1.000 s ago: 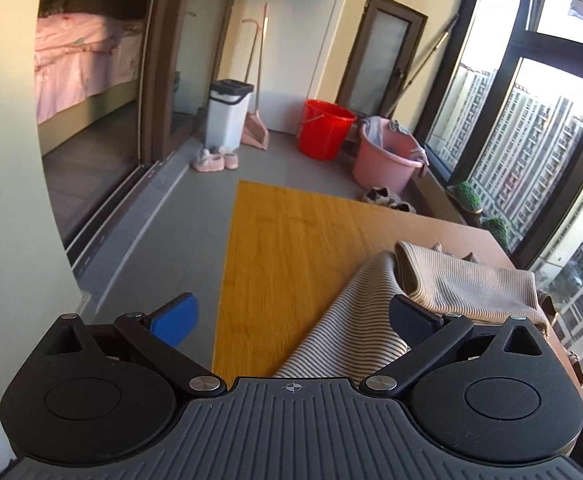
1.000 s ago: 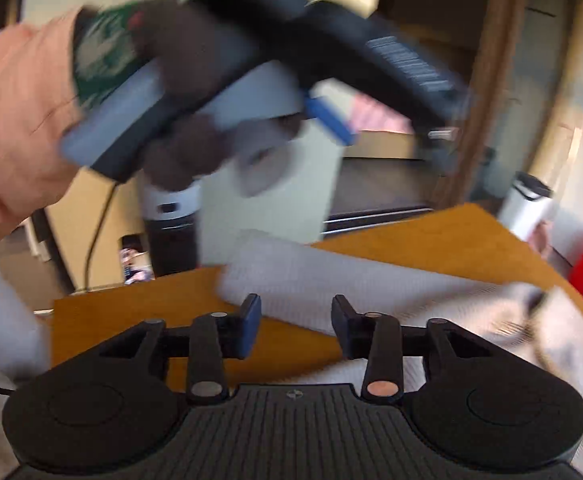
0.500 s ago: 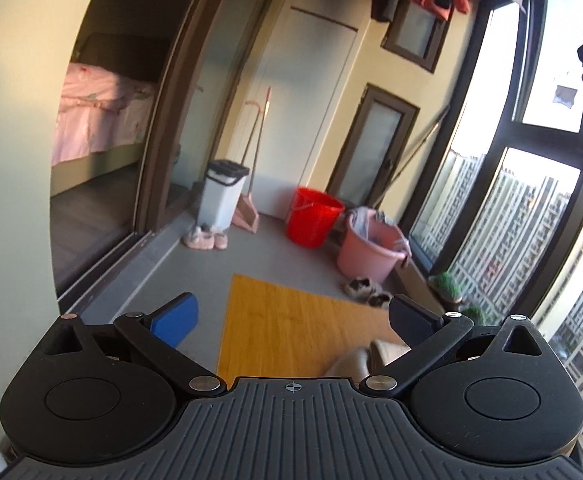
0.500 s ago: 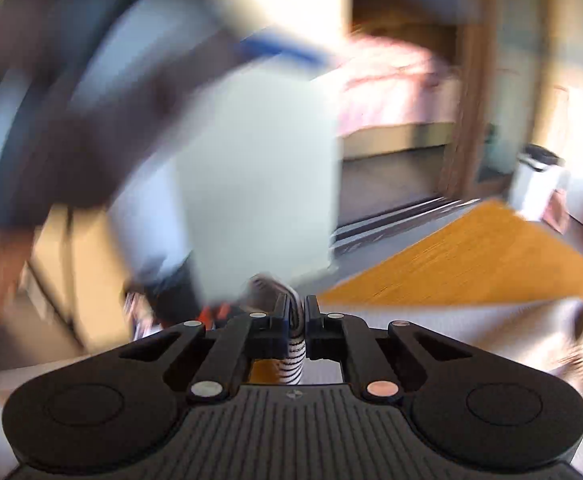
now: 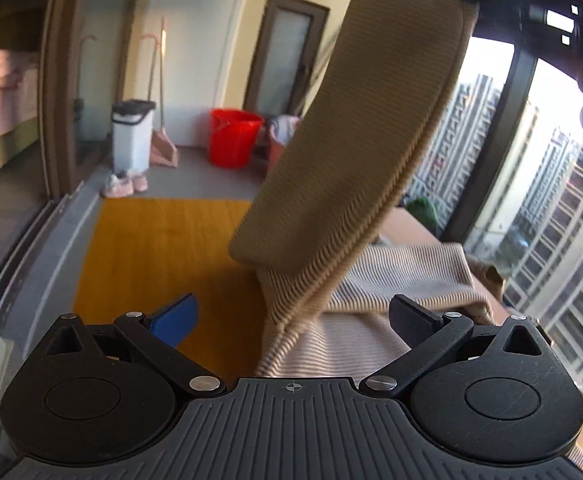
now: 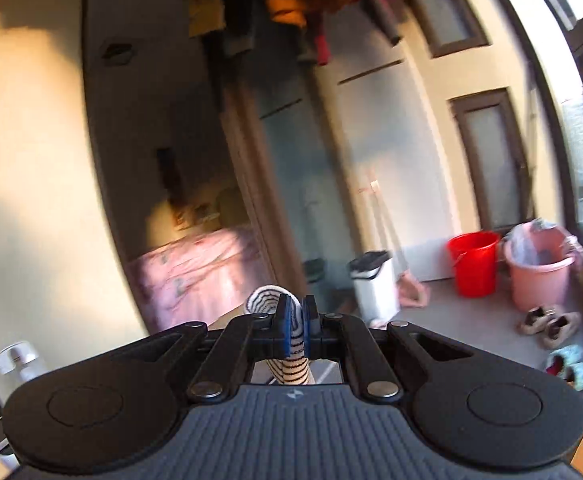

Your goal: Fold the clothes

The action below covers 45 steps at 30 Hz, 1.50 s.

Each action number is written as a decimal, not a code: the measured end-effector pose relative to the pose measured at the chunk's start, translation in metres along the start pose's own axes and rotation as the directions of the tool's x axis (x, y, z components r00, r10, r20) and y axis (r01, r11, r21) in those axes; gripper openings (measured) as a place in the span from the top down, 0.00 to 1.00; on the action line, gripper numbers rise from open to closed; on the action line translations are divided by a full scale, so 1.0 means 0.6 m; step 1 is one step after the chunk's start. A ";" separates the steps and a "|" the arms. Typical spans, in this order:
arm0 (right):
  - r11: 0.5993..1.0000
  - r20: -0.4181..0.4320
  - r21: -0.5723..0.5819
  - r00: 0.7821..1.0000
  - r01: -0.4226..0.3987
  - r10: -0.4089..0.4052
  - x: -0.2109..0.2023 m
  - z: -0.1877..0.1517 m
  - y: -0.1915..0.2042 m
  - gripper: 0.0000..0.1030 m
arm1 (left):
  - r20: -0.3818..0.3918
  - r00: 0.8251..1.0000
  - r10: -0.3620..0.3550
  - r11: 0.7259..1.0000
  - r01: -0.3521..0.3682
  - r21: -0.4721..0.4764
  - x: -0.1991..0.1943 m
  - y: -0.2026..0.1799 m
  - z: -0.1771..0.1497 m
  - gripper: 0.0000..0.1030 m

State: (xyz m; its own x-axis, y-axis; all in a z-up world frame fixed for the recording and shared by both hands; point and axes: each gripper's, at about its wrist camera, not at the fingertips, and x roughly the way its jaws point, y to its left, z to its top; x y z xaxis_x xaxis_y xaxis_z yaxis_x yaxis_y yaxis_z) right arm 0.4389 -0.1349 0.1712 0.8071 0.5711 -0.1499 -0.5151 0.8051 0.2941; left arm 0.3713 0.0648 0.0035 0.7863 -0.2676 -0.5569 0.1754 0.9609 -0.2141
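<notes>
Left wrist: one striped garment, left jaws released; right jaws clench its fold; two buckets.

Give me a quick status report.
Right gripper shut on beige striped knit garment, lifted off the wooden table. Left gripper open. Nothing blocking.

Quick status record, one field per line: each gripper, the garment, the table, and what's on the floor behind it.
left gripper: open, holding nothing
right gripper: shut on a fold of the striped garment
garment: one part lifted and hanging in the air, the rest lying on the wooden table
floor beyond: white bin, red bucket, pink tub, slippers
</notes>
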 end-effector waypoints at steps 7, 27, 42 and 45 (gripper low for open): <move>0.974 -0.049 0.066 0.975 0.218 -0.216 -0.045 -0.074 -0.168 0.99 | -0.085 0.996 0.030 0.995 -0.022 0.095 0.064 -0.029 -0.032 0.00; 0.954 -0.384 0.051 0.888 0.295 -0.254 0.049 -0.254 -0.292 0.83 | -0.192 0.980 -0.042 0.989 0.069 0.134 0.104 -0.073 -0.028 0.00; 0.869 -0.405 0.214 0.851 0.445 -0.336 -0.073 -0.291 -0.296 0.85 | -0.068 0.990 -0.126 0.990 0.129 0.055 0.114 -0.046 0.034 0.00; 0.811 -0.339 0.249 0.832 0.529 -0.439 -0.120 -0.296 -0.263 0.82 | -0.088 0.980 -0.179 0.982 0.184 0.052 0.165 -0.046 0.032 0.00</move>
State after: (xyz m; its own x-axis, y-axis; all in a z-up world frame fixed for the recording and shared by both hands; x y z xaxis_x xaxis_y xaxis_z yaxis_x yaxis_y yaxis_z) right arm 0.4107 -0.2744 -0.0323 0.7998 0.1760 -0.5738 0.0816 0.9153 0.3945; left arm 0.4554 0.0130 -0.0303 0.6870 -0.4404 -0.5780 0.3475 0.8977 -0.2710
